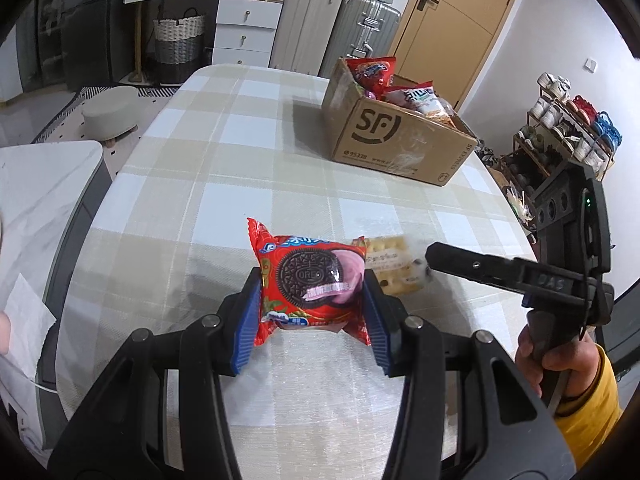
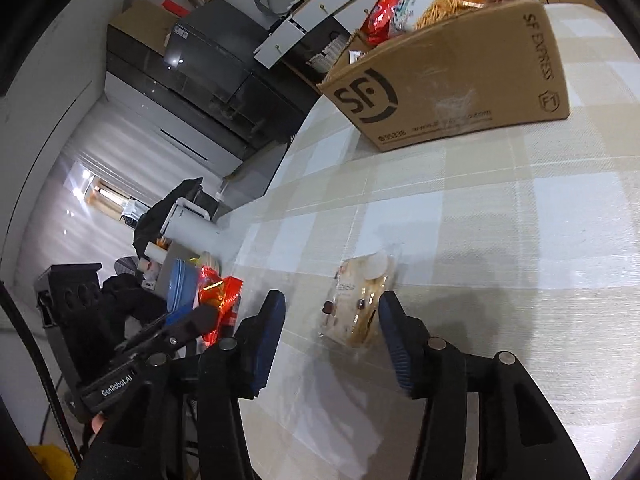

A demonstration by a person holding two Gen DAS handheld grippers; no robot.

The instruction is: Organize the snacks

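Blue-padded left gripper [image 1: 312, 304] pinches the light, crinkly Oreo packet [image 1: 310, 280] by its sides above the table [image 1: 240, 160]; right gripper [image 2: 332, 332] gapes, empty, around the fragile cracker pack [image 2: 358, 304].

I log this as a lived-in home: checked-cloth counter [image 1: 248, 152], white drawer units [image 1: 246, 30], woven laundry basket [image 1: 179, 40], hard-shell suitcases [image 1: 340, 28], wooden door [image 1: 460, 20], and a shoe rack [image 1: 568, 132] by the wall.
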